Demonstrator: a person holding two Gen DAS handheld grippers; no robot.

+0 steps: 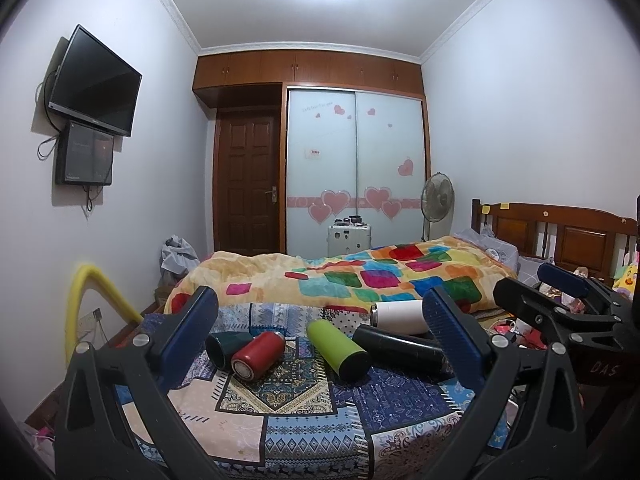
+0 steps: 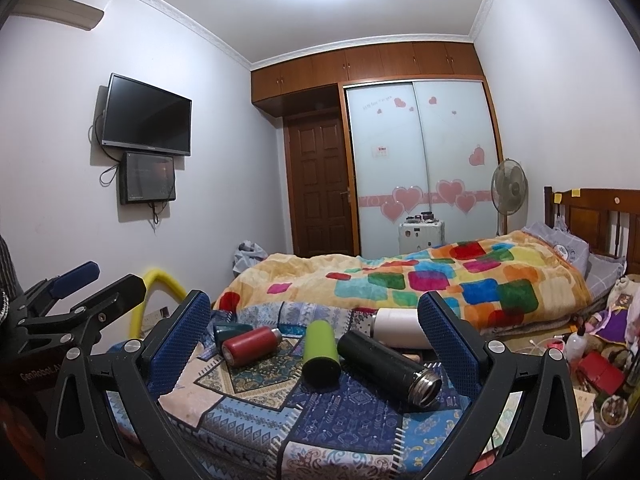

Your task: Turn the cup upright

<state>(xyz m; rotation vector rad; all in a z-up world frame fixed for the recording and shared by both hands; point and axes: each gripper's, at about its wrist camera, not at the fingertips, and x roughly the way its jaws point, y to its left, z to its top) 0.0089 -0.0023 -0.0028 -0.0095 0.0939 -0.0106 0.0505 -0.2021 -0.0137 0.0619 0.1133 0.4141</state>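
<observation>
Several cups lie on their sides on a patterned cloth (image 1: 280, 432) over the bed's foot: a dark teal cup (image 1: 226, 347), a red one (image 1: 258, 356), a green one (image 1: 338, 350), a black flask (image 1: 402, 350) and a white one (image 1: 398, 315). They also show in the right wrist view: teal (image 2: 230, 330), red (image 2: 250, 342), green (image 2: 320, 354), black (image 2: 390, 362), white (image 2: 400, 327). My left gripper (image 1: 324, 336) is open and empty, held back from the cups. My right gripper (image 2: 316, 340) is open and empty too. Each gripper shows at the other view's edge.
A colourful blanket (image 1: 360, 276) covers the bed behind the cups. A wooden headboard (image 1: 560, 232) and clutter (image 2: 600, 360) stand to the right. A yellow foam tube (image 1: 86, 304) arches at the left. A wardrobe, a door, a fan and a wall television are far back.
</observation>
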